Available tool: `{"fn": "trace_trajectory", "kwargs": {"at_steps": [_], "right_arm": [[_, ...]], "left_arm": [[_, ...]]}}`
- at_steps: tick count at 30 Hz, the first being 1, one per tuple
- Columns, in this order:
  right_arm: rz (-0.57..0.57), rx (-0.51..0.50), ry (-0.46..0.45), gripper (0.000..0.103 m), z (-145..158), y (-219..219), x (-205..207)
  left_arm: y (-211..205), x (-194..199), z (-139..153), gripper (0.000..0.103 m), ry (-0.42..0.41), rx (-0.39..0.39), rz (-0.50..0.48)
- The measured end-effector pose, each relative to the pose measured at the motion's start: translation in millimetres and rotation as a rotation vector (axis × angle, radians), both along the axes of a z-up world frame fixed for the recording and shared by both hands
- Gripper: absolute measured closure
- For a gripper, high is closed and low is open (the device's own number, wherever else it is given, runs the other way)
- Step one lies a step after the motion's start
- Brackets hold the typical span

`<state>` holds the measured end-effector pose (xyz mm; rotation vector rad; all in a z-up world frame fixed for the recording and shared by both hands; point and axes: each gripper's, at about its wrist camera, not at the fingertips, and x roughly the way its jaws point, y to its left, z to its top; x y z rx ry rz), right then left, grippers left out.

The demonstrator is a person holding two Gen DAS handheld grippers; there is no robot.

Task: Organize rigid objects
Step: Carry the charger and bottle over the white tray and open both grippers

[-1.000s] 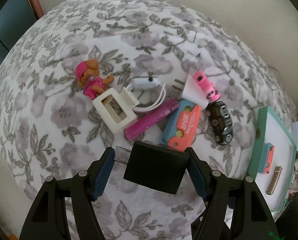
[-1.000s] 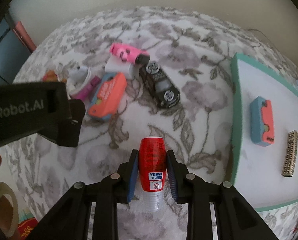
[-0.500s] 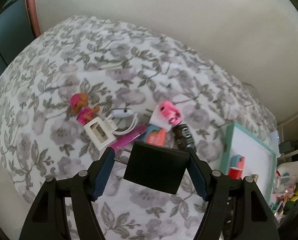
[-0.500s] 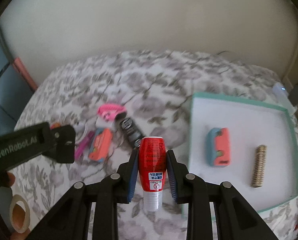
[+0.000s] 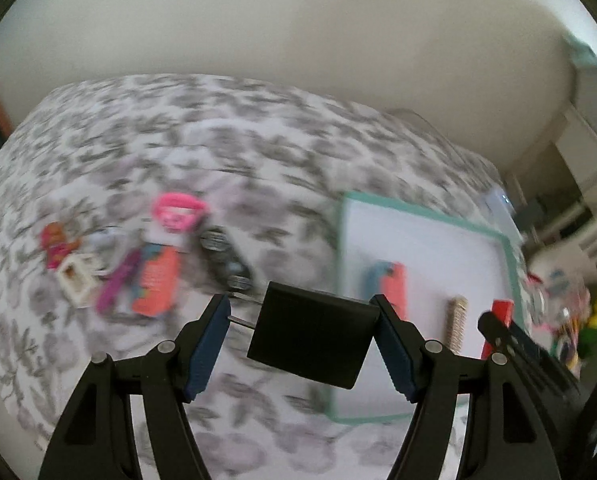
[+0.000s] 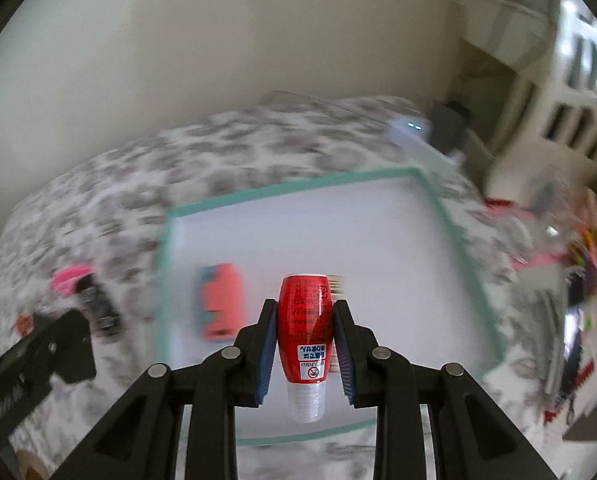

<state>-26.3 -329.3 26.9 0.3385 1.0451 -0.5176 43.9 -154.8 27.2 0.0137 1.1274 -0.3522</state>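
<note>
My left gripper is shut on a black plug adapter and holds it above the floral bedspread, near the left edge of the teal-rimmed white tray. My right gripper is shut on a red bottle with a clear cap and holds it over the tray. In the tray lie an orange and blue block and a brass comb-like piece. The right gripper with the red bottle shows at the right in the left wrist view.
Loose toys lie left of the tray: a pink toy, a black toy car, an orange and blue case, a purple stick, a white block, a small doll. Clutter lies past the tray's right side.
Both grippers have swung right with their loads. The right gripper now hangs over the tray instead of the bedspread. The left gripper has neared the tray's left edge.
</note>
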Motion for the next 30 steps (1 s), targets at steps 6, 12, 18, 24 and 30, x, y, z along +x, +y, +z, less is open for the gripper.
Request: {"fn": "trace_trajectory", "kwargs": {"at_steps": [6,12,18,24,30], "right_arm": [[-0.064,-0.075,0.074,0.074,-11,-35,-20],[-0.074,-0.050,0.109,0.074,-27,-45,-23],[-0.057,-0.034,0.137,0.074,-38,-41,-20],[-0.036,-0.050,0.141,0.073,-39,-37,-17],[-0.036,-0.052,0.127,0.073,-35,-35,-16]], "left_arm": [[-47,-19,-14,0.030,0.000,0.015,-0.128],[-65,-22,-36,0.030,0.057,0.019,-0.169],[-72,-24,-47,0.030,0.066,0.057,-0.191],[-71,-23,-49,0.030,0.072,0.065,-0.189],[-67,-21,-43,0.029,0.071,0.054,-0.175]]}}
